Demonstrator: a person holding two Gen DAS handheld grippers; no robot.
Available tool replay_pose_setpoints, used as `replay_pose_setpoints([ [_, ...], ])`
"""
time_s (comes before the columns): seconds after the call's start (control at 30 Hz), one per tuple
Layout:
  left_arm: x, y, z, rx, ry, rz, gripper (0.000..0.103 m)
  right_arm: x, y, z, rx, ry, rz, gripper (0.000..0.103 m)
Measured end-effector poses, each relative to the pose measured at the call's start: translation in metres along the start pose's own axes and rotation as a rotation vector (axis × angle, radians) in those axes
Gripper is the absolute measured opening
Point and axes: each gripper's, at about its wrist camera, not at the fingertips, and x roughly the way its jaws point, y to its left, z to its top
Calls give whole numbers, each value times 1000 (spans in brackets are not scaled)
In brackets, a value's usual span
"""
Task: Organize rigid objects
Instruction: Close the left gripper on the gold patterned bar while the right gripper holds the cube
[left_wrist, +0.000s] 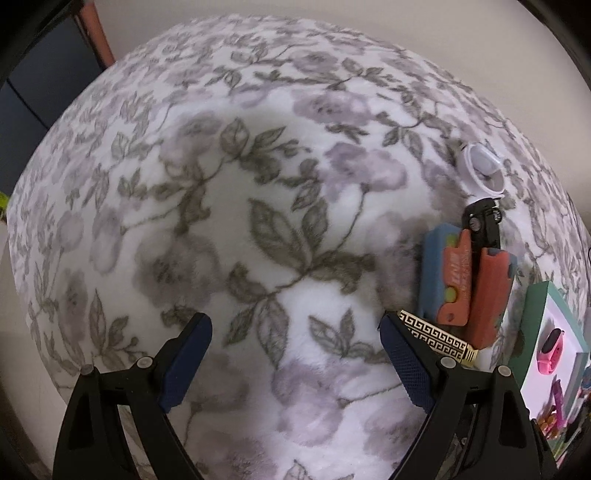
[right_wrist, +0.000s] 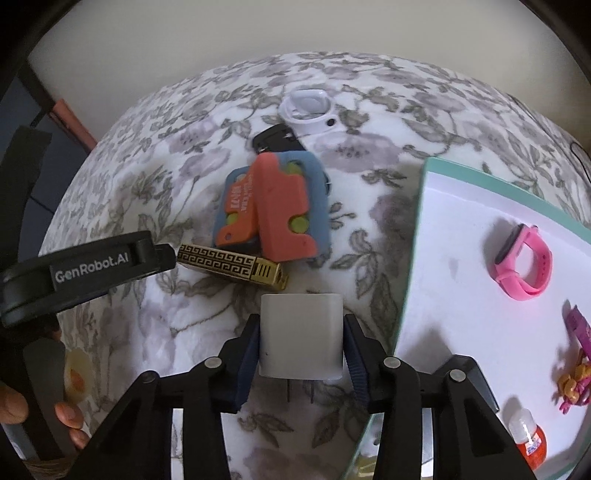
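right tool (right_wrist: 301, 341) clamps white charger block (right_wrist: 300, 332) | left tool (left_wrist: 295, 354) wide open, gold lighter (left_wrist: 439, 338) beside

Left gripper (left_wrist: 295, 354) spread wide, nothing between its fingers, reaching in low from the left. Right gripper (right_wrist: 301, 341) clamped on a white block (right_wrist: 300, 332), fingers level, pads pressed against both sides.

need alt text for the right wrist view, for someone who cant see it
The right gripper holds a white block between its jaws above a floral blanket. Ahead lie a gold lighter and an orange and blue toy; the left gripper reaches in beside the lighter. To the right, a white tray holds a pink watch.
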Motion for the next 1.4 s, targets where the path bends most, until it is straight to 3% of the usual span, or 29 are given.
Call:
replay_pose_setpoints([
  [0.4, -17, -31, 11, 37, -57, -112, 93, -35, -28, 13, 127, -81, 59, 46],
  [0.67, -15, -72, 2, 150, -52, -150, 93, -59, -51, 15, 184, -130, 55, 46],
  [0.93, -6, -110, -14, 301, -33, -139, 93, -61, -74, 11, 243, -123, 46, 46],
  [1.4, 28, -151, -32, 425, -47, -83, 93, -60, -79, 9, 254, -110, 41, 46],
])
